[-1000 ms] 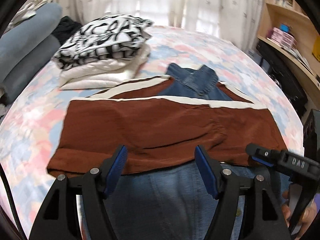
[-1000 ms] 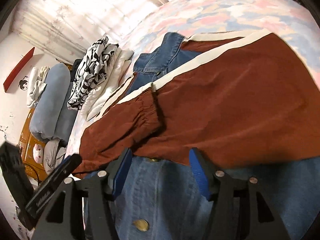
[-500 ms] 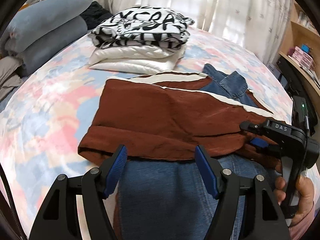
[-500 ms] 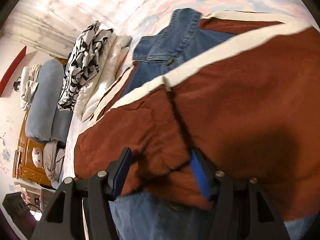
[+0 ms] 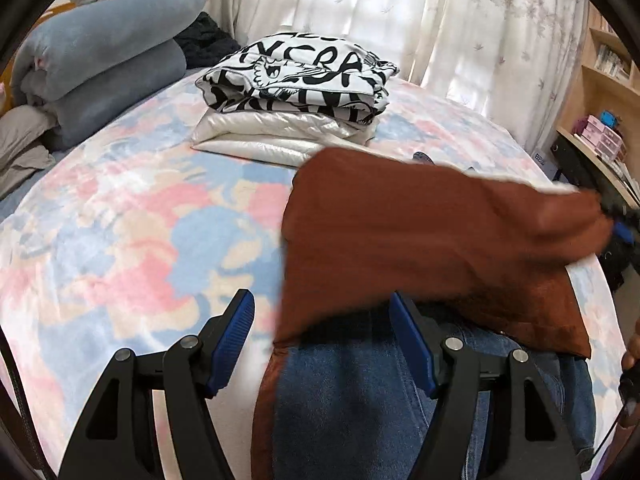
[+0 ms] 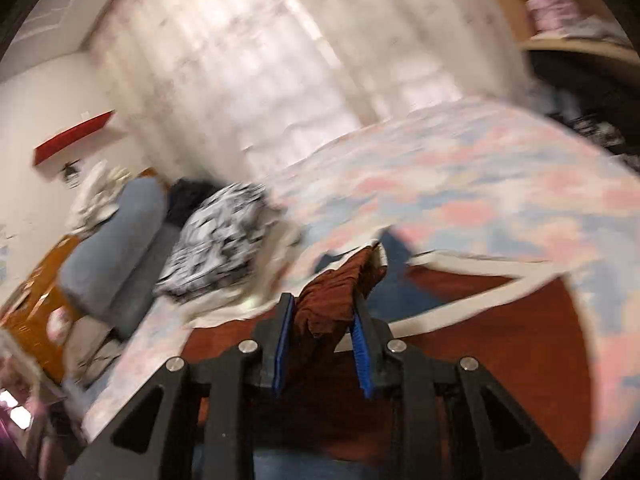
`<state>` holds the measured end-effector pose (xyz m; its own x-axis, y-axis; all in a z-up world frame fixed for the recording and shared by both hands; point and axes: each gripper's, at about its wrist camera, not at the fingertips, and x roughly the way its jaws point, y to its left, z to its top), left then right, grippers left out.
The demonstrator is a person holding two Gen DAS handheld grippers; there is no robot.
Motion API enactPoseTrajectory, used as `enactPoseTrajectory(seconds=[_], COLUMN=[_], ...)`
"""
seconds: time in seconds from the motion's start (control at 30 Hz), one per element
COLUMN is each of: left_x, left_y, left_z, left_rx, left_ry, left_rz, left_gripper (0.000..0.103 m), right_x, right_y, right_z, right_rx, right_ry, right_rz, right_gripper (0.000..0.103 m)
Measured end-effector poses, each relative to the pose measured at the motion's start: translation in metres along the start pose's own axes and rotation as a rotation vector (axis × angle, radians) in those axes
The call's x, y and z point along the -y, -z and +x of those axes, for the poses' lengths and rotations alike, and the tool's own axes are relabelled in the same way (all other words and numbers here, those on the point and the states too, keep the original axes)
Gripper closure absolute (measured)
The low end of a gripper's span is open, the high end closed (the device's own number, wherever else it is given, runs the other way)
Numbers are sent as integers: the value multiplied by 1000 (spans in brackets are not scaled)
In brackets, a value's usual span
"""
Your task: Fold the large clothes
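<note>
Right tongs [image 6: 322, 344], having just been closing, pinch a bunched sleeve of the brown jacket [image 5: 420, 240] lifted above the bed [image 5: 120, 220], left tongs [image 5: 322, 344] gaping empty; soft, light cloth, best gripped at hems.

Rust-brown jacket [image 5: 432, 240] (cream-trimmed) over blue denim [image 5: 344, 408].

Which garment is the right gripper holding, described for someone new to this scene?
On the pastel patchwork bed, nearer than the folded stack, lies a jacket. The right gripper has just closed on it. It alone is rust-brown, cream-striped, with denim underneath.
</note>
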<state>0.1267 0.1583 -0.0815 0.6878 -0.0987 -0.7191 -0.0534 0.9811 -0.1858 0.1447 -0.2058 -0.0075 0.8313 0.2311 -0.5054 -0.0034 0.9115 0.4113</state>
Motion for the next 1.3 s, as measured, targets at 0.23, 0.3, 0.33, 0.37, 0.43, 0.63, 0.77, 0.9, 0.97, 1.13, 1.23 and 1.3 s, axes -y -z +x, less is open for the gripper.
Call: enactPoseTrajectory(seconds=[0.23,0.3,0.33,0.37,0.43,0.63,0.77,0.9,0.97,1.13,1.23,1.3], left_x=[-2,-6,-8,-10,-14,-19,-17,-14,-13,-11,-5,2], left_y=[-6,-15,-20,-24,-37,-66,-79,-86,-89,-101,-100,-93], left_z=[9,19,25,32,51,120,158,196,204,195,180,179], left_rx=[-30,-62,-76,-93,-134,-280,-344,-408,-410,-269,-127,-92], left_ry=[-4,1,7,10,29,37,80,85,76,6,-25,-47], left_rz=[9,8,8,7,9,32,35,35,29,16,45,64], left_gripper=[35,35,35,35,34,33,33,33,39,100,101,101], right_x=[78,89,95,98,101,116,131,136,130,112,102,100], right_y=[57,64,65,63,58,37,33,36,38,35,23,19], right_z=[19,14,10,8,4,33,76,115,124,119,95,85], right_rx=[-311,-327,-326,-320,-304,-337,-428,-490,-484,-432,-257,-128], right_ry=[268,240,221,204,180,139,96,39,21,87,116,150], right_rz=[26,55,70,82,98,124,146,155,105,-69,-133,-158], right_gripper=[63,58,55,48,42,37,37,37,38,78,78,78])
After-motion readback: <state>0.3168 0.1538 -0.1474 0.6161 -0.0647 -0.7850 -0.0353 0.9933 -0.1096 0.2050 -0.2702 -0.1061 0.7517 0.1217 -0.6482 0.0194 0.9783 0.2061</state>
